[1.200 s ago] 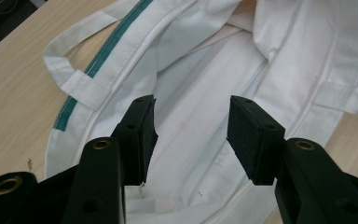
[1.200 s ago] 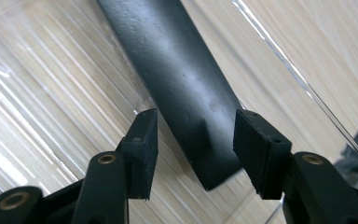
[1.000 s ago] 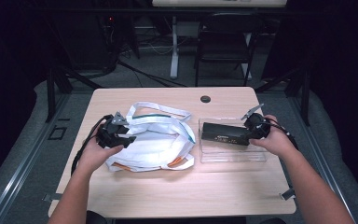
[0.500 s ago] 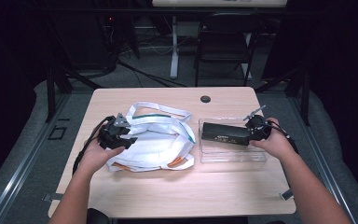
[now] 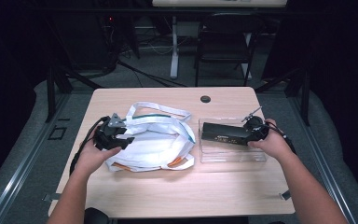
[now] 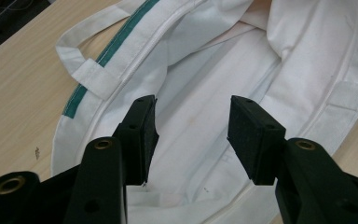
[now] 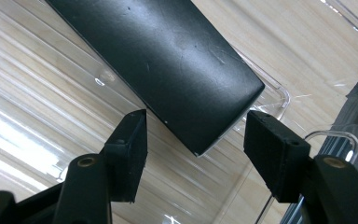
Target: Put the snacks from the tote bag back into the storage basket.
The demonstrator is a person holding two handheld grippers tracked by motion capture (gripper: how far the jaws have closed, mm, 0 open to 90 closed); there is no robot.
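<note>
- Left hand-held gripper is spread wide, grasping nothing, over the white tote bag on the surface.
- Right hand-held gripper also gapes, straddling the black box end in the clear tray.

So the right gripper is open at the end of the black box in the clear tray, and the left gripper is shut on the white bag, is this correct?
Not quite: the left gripper is open too. In the left gripper view its fingers stand apart over the white bag, gripping nothing. The rest holds.
</note>
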